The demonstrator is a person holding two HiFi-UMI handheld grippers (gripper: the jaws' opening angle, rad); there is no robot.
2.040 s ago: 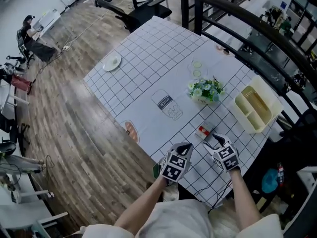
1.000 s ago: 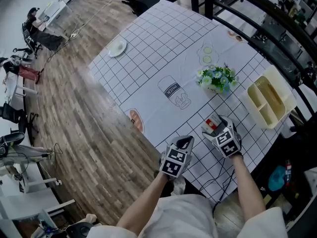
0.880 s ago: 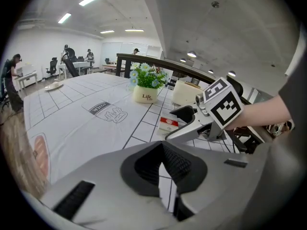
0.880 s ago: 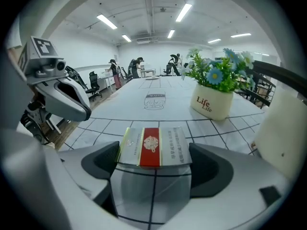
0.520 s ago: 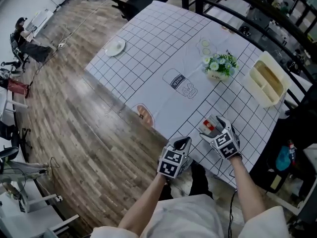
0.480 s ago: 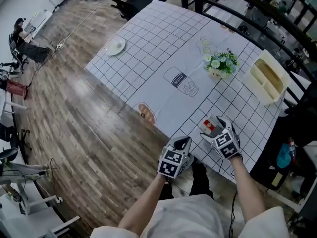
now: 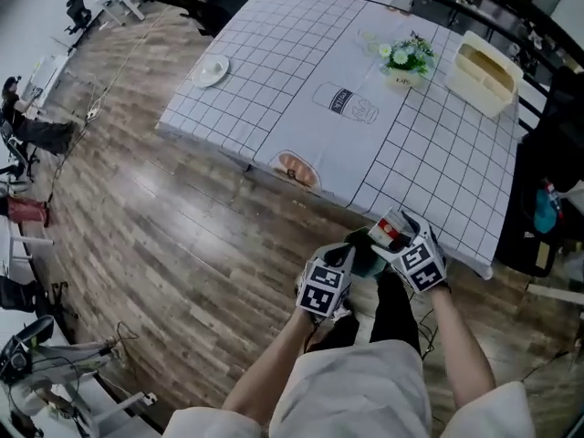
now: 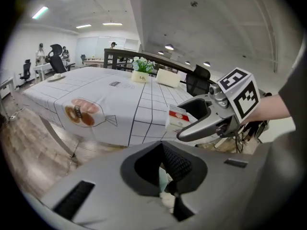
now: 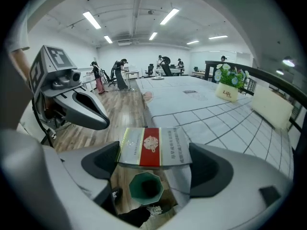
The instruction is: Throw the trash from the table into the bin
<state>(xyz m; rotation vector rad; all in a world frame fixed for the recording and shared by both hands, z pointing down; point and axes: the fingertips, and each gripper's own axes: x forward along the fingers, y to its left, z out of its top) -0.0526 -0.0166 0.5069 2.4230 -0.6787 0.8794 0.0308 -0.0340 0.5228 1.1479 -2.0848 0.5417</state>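
The right claw point(image 9: 154, 164) grips a red-and-white cigarette pack point(image 9: 153, 146) flat across its wide-set jaws, clear of the tabletop point(image 7: 438, 162) and above the green bin point(image 9: 146, 186), whose narrow eight-sided mouth shows below the pack in the right gripper view. The likeliest slip, I judge, is a release before the pack is squarely over that mouth: the pack looks nearly as wide as the opening, so lying flat it could catch the rim and fall to the wooden floor point(image 7: 182, 245). Tilting it end-down first would help. The left claw point(image 8: 168, 186) has its jaws drawn close together, with something pale in the slit that I cannot identify. It hangs just beside the right claw, so the two could knock together over the bin. The bin stands on the floor near the tabletop's near edge, where the checked cloth hangs down, and the person's dark-clad legs are close behind it, so room is tight there. To the left the floor lies open. The flowers point(image 7: 406, 57), cream tray point(image 7: 484, 62) and plate point(image 7: 210, 69) sit well apart.
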